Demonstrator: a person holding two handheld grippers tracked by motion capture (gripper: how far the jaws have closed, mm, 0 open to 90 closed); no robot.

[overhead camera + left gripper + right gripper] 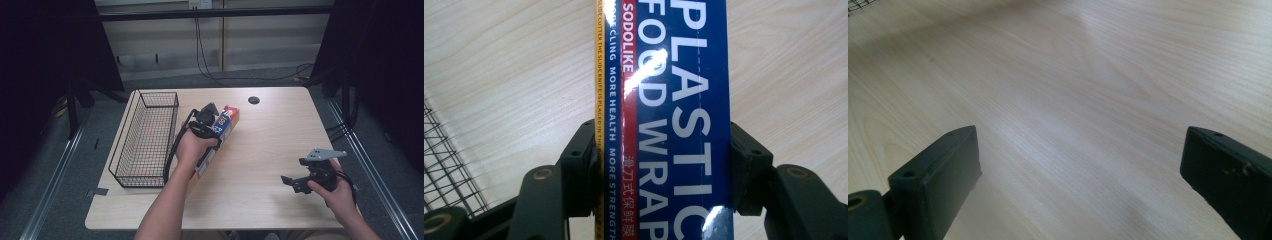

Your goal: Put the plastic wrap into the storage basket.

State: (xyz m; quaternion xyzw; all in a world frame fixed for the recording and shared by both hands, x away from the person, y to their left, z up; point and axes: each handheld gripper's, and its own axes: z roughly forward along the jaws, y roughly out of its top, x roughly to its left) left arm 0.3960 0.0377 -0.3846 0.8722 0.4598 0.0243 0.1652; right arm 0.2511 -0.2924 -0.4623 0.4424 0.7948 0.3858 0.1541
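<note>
A long blue, red and yellow box of plastic food wrap [228, 120] lies slanted on the wooden table [270, 145], just right of a wire basket. My left gripper [212, 135] is shut on it, its jaws pressing on both long sides of the box [674, 100]. In the left gripper view the left gripper [664, 145] clamps the box across its width. My right gripper [292, 182] hovers low over the near right part of the table, open, with bare wood between its jaws. The right gripper [1083, 160] holds nothing.
A black wire basket [125, 132] stands along the table's left side, close to the box; its mesh [444, 165] shows beside the left jaw. A dark round grommet [254, 100] sits near the far edge. Cables hang behind the table.
</note>
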